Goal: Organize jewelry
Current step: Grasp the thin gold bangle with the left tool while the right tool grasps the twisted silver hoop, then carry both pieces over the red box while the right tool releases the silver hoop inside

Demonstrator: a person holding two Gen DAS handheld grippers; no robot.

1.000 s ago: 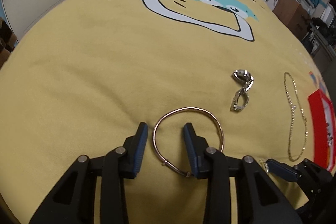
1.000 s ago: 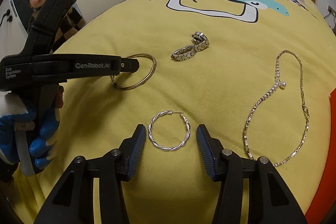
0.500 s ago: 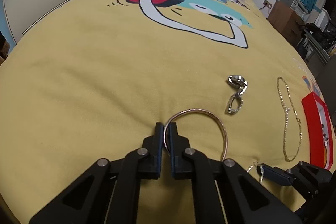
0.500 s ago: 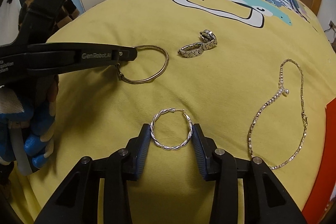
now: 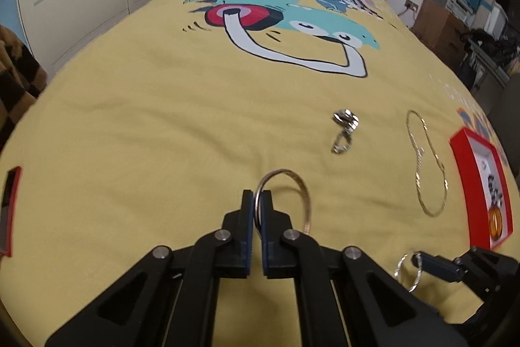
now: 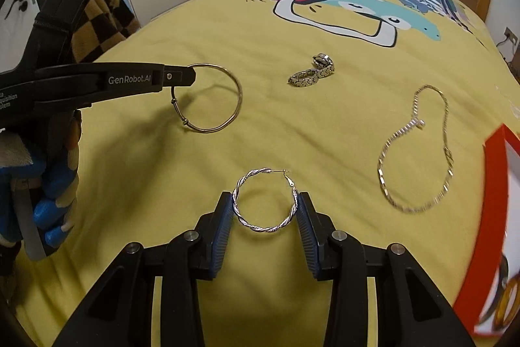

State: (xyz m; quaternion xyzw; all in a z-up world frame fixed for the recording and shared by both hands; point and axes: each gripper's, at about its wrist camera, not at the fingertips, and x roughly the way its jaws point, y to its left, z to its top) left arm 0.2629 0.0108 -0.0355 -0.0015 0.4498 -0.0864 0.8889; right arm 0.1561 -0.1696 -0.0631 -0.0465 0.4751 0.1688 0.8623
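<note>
Jewelry lies scattered on the yellow bedspread [image 6: 227, 21]: nearest, the right gripper [image 6: 265, 210] has its blue-padded fingers pressed against both sides of a twisted silver hoop earring [image 6: 265, 200], while the left gripper [image 5: 256, 204] pinches the thin rim of a wire bangle [image 5: 300, 194] and holds it raised off the cover. Farther out a gold chain necklace [image 6: 419, 152] rests loose beside the red jewelry box [image 6: 494, 200], and a pair of chunky silver link earrings [image 6: 312, 75] sits beyond, toward the cartoon print [image 6: 357, 2].
</note>
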